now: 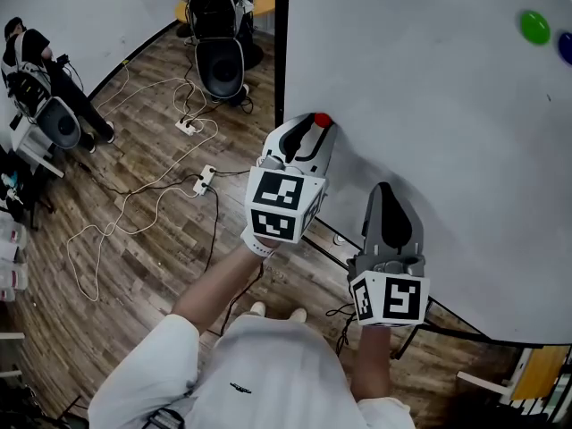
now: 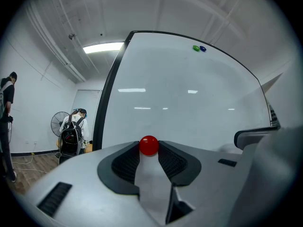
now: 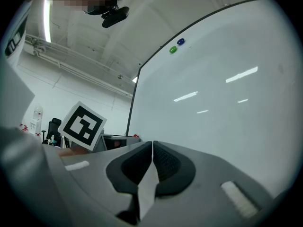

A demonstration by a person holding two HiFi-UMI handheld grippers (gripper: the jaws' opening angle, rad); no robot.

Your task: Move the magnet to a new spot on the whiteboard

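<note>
red magnet: small round ball, glossy. it sits at the face of the whiteboard, close to the board's left edge and its black frame strip. whether it touches the board cannot be told. it is pinched between the tips of the left gripper, whose ribbed black pads close on it from either side.

left gripper: white and black shell, pointed at the board near its left edge. the jaws are clamped on the red magnet, and only the ball keeps them apart. its marker cube sits at the rear, above the person's forearm.

right gripper: same make, held before the board further in from the left edge, beside the left gripper and apart from it. its jaws are together with nothing between them. its marker cube sits at the rear.

whiteboard: large, plain white, bare where the grippers work.

green magnet: on the board near its top edge, well apart from the red one.

blue magnet: just beside the green magnet.

surroundings: wooden floor left of the board, with loose cables and a power strip. a seated person is by the far wall, and a standing fan is beyond the board's left edge.
</note>
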